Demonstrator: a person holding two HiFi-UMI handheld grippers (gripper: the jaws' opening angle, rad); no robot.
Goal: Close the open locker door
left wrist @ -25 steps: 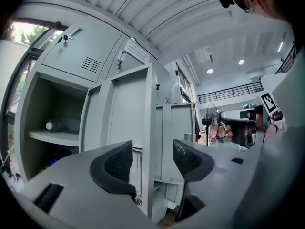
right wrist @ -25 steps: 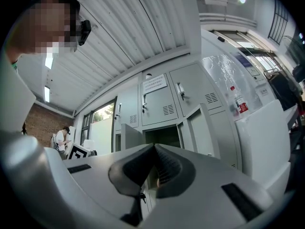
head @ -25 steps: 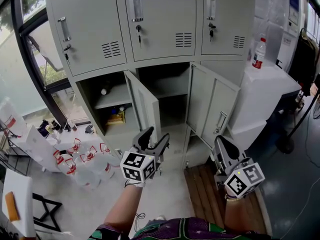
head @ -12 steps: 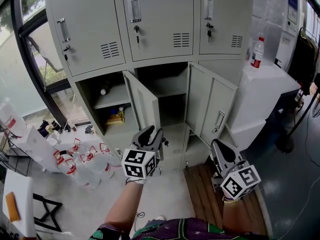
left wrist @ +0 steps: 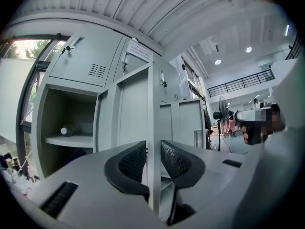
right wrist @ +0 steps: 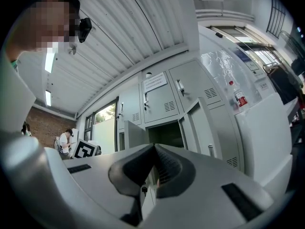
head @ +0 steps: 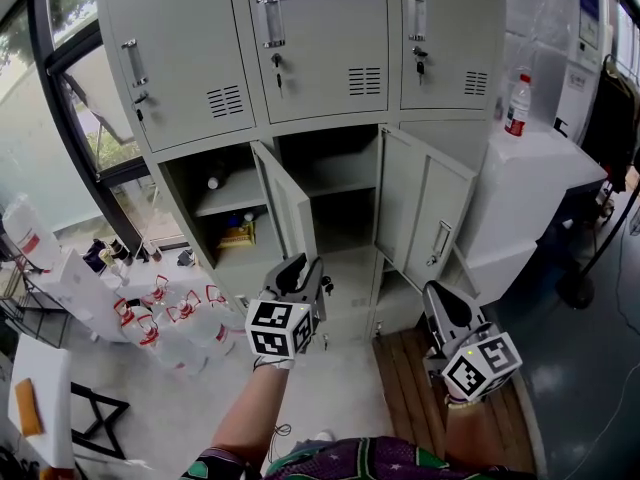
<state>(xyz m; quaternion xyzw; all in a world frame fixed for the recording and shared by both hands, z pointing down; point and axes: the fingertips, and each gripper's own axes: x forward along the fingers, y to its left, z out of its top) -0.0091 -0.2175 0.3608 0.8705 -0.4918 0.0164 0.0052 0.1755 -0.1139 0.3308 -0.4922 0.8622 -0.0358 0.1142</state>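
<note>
Locker door point(head: 288, 213), in the head view: a plain pale grey metal panel in the lower row. It is hinged at the left side of the dark middle compartment, swung well out toward the person and seen nearly edge-on. The left claw point(head: 302, 266) is at its lower free edge. A second open door point(head: 425, 218), with an upright handle, hangs out further right. The right claw point(head: 438, 290) is below that door and apart from it, over wooden boards. The upper doors are closed. Water jugs point(head: 170, 313) stand on the floor at left.

In the left gripper view the locker door point(left wrist: 136, 104) rises upright and smooth. Its thin edge runs straight down between the ribbed black pads point(left wrist: 132, 161). The left claw point(left wrist: 153, 154) has just been closing, and its pads sit against either face of that edge.

In the right gripper view the right claw point(right wrist: 155, 159) is pressed together with nothing in it. Beyond it the locker door point(right wrist: 135, 135) stands out from the cabinet at left, and the second open door point(right wrist: 202, 120) at right.
</note>
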